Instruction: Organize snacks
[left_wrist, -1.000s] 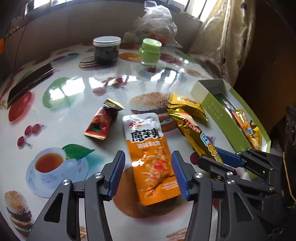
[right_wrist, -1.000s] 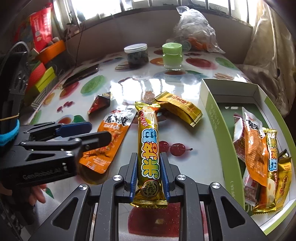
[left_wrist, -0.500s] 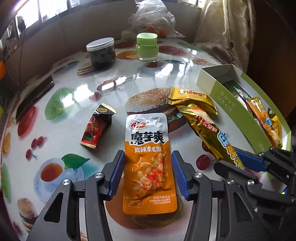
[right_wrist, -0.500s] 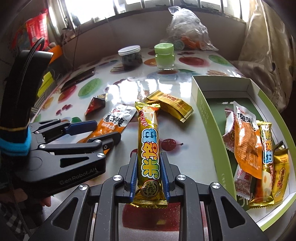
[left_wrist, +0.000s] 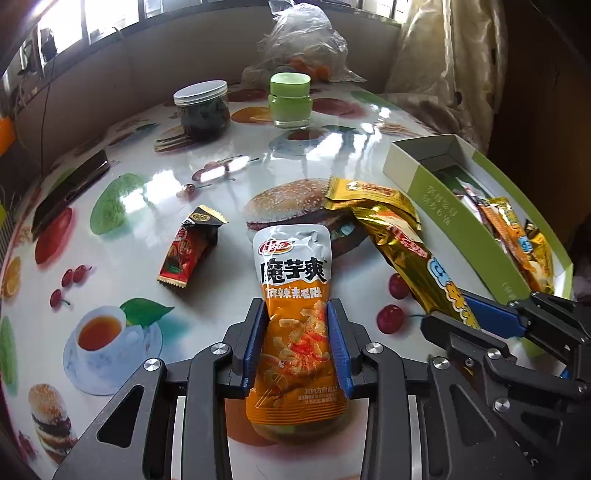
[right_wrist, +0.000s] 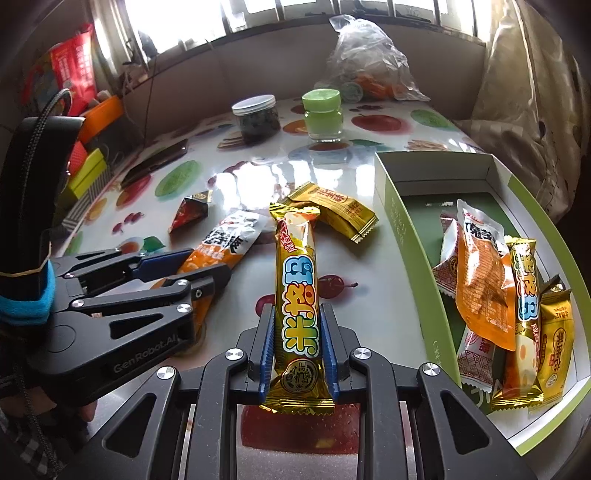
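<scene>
An orange and white snack pouch (left_wrist: 293, 266) lies lengthwise between the blue pads of my left gripper (left_wrist: 295, 308). The jaws are closing and the pads press its sides, bulging it. My right gripper (right_wrist: 297, 312) is shut on a long gold snack bar (right_wrist: 295, 266), which points away over the table. In the left wrist view the gold bar (left_wrist: 413, 258) runs into the right gripper (left_wrist: 448, 310). The left gripper (right_wrist: 207, 264) shows at the left of the right wrist view, over the orange pouch (right_wrist: 225, 243). A green box (right_wrist: 406, 236) at the right holds several snacks.
A small red snack (left_wrist: 188, 251) and a flat yellow packet (left_wrist: 369, 195) lie loose on the printed tabletop (left_wrist: 147, 206). A dark jar (left_wrist: 203, 110), a green jar (left_wrist: 290, 99) and a plastic bag (left_wrist: 303, 48) stand at the back. A phone (left_wrist: 70, 188) lies at the left edge.
The left jaws have come in from wide apart onto the sides of the orange pouch. The right gripper keeps its grip on the gold bar and stays in place.
</scene>
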